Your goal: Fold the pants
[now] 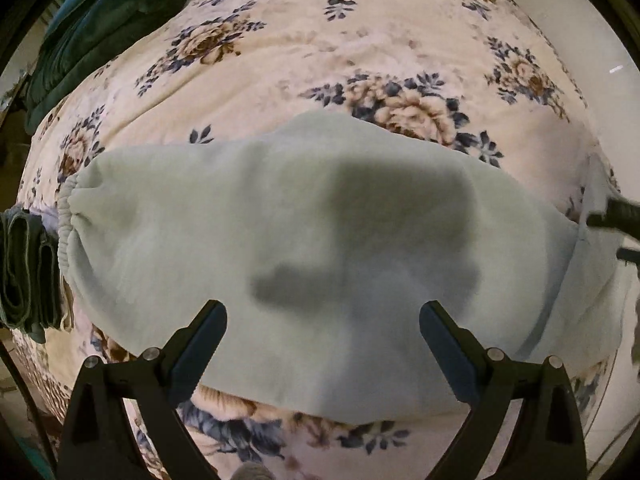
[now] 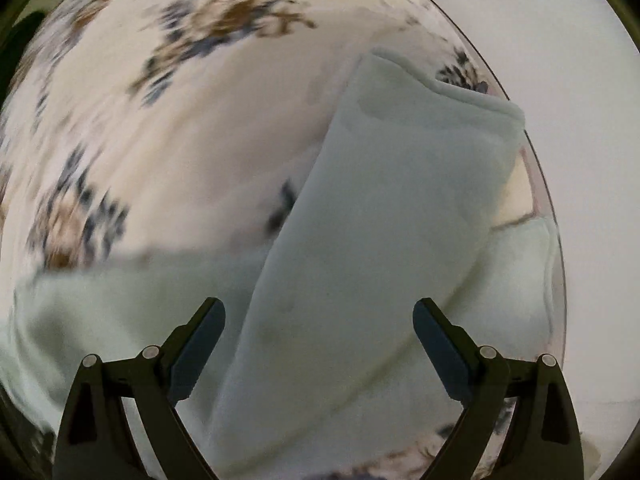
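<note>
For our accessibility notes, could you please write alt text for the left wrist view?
Pale green pants lie spread across a floral blanket, elastic waistband at left. The left tongs hang open above them, casting a shadow. Dark green folded cloth sits at left.

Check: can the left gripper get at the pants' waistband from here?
Probably yes. The left gripper is open above the pants, and the waistband lies exposed at their left end, with nothing covering it.

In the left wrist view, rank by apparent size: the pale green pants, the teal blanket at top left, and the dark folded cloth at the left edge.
1. Pale green pants, largest by far, though nearest the camera.
2. Teal blanket, partly cut off by the frame.
3. Dark folded cloth, smallest; fisheye edge distortion makes 2 versus 3 less certain.
</note>
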Motion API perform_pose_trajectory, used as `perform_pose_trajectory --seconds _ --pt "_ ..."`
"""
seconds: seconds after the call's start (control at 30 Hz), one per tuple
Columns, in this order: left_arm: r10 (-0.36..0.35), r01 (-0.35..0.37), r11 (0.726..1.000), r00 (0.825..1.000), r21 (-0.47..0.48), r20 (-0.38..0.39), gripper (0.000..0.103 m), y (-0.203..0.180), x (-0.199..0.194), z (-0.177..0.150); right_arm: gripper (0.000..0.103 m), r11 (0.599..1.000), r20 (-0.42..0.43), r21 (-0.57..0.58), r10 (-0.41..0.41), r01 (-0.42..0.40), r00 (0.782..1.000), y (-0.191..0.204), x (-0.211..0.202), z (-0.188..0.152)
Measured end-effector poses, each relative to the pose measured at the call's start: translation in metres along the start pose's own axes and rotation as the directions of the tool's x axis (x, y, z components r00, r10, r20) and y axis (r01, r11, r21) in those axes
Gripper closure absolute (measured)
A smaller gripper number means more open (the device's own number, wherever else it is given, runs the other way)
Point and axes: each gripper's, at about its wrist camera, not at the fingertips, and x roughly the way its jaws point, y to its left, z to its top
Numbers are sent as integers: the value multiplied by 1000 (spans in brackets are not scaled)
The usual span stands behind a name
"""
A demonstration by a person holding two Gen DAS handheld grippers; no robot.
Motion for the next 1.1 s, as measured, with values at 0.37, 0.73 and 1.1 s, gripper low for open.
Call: perform_pose_trajectory --seconds 0.37,0.73,1.1 --pt "3 -3 1000 999 12 -36 4 -8 14 -2 90 989 49 -37 -139 141 989 14 45 44" --pt "-41 41 999 998 -6 -45 4 -8 18 -9 95 925 196 369 22 -95 980 -140 -19 -52" --pt "2 -7 999 991 -38 -133 4 12 83 -30 59 627 215 623 437 -468 873 -228 79 -123"
